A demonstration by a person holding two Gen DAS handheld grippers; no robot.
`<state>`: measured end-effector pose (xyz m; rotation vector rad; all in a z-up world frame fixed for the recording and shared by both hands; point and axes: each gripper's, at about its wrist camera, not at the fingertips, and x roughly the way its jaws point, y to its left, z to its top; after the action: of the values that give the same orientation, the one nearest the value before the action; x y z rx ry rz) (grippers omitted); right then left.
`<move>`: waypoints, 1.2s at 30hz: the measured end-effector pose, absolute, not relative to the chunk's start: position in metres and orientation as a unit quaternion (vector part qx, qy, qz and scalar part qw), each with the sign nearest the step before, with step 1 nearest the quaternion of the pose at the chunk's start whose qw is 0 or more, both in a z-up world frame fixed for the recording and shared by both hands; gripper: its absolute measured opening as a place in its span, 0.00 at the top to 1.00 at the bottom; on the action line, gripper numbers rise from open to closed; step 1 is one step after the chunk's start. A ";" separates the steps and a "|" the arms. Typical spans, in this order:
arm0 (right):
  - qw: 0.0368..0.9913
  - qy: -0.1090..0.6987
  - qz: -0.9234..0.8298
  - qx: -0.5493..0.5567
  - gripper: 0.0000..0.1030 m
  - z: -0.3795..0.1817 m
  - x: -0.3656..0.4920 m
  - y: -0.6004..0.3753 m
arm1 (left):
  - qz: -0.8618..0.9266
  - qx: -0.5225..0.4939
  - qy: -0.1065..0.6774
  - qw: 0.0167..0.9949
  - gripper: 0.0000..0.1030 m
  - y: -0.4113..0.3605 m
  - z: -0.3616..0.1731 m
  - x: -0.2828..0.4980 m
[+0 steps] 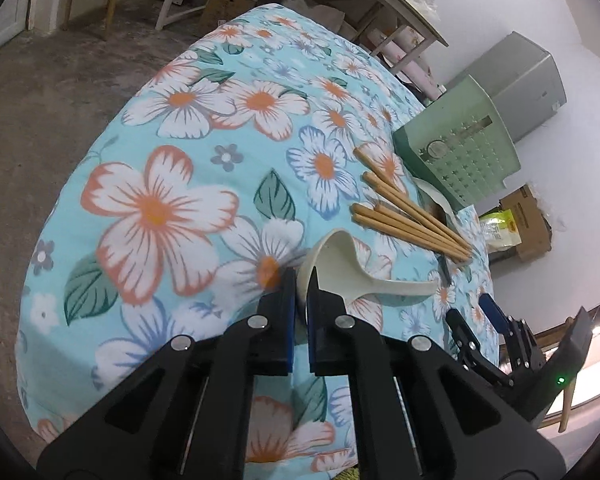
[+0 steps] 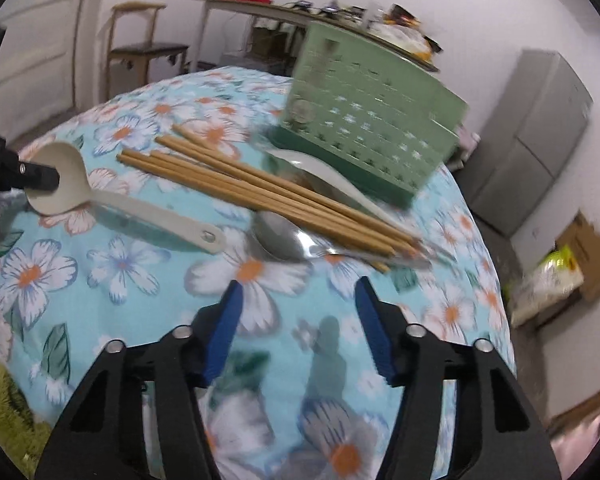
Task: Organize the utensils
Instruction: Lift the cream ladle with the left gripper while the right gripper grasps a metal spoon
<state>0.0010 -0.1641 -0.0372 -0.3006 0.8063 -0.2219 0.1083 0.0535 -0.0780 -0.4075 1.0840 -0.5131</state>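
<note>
**A:** What's closest to the lens?

**B:** The left gripper (image 1: 301,280), its jaws clamped on the rim of a cream plastic ladle (image 1: 340,268). One finger sits inside the bowl, the other outside. The ladle's handle runs off to the right across the floral tablecloth (image 1: 160,208).

**A:** And the other tongs?

**B:** The right gripper (image 2: 298,296) hovers above the cloth, jaws apart, nothing between the blue pads (image 2: 224,328). Just beyond its tips lies a metal spoon (image 2: 280,236), bowl toward the camera.

**A:** Anything lying over it?

**B:** Yes. A bundle of wooden chopsticks (image 2: 268,192) crosses the spoon's handle, so the handle is mostly hidden. I count about six sticks, though blur makes it uncertain.

**A:** Behind those?

**B:** A white ceramic spoon (image 2: 320,172), partly tucked under the chopsticks, just beside a green perforated utensil holder (image 2: 364,120) at the far side of the table.

**A:** So, three spoon-type pieces?

**B:** One ladle, one metal spoon, one ceramic spoon, one holder. Farther back: a grey cabinet (image 2: 540,140), a cluttered side table (image 2: 300,12) and a wooden chair (image 2: 140,48).
</note>
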 end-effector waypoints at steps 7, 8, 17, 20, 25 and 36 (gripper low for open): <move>0.887 0.392 -0.106 -0.221 0.64 -0.049 0.023 -0.145 | -0.242 -0.195 0.507 0.804 0.96 0.058 -0.080 0.113; 0.885 0.393 -0.109 -0.225 0.65 -0.050 0.025 -0.144 | -0.242 -0.196 0.507 0.804 0.96 0.059 -0.080 0.113; 0.878 0.399 -0.120 -0.234 0.88 -0.057 0.041 -0.142 | -0.241 -0.207 0.507 0.801 0.96 0.061 -0.081 0.115; 0.880 0.394 -0.118 -0.239 0.90 -0.055 0.039 -0.139 | -0.241 -0.206 0.502 0.805 0.96 0.063 -0.079 0.114; 0.890 0.379 -0.120 -0.225 0.93 -0.038 0.024 -0.143 | -0.243 -0.208 0.492 0.810 0.97 0.069 -0.064 0.111; 0.936 0.328 -0.087 -0.093 0.97 0.029 -0.016 -0.174 | -0.287 -0.164 0.361 0.872 0.97 0.062 0.052 0.092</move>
<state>-0.0161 -0.1740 0.0289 -0.1896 0.6706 -0.1777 0.0920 0.0622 0.0520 -0.3423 0.7553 -0.5988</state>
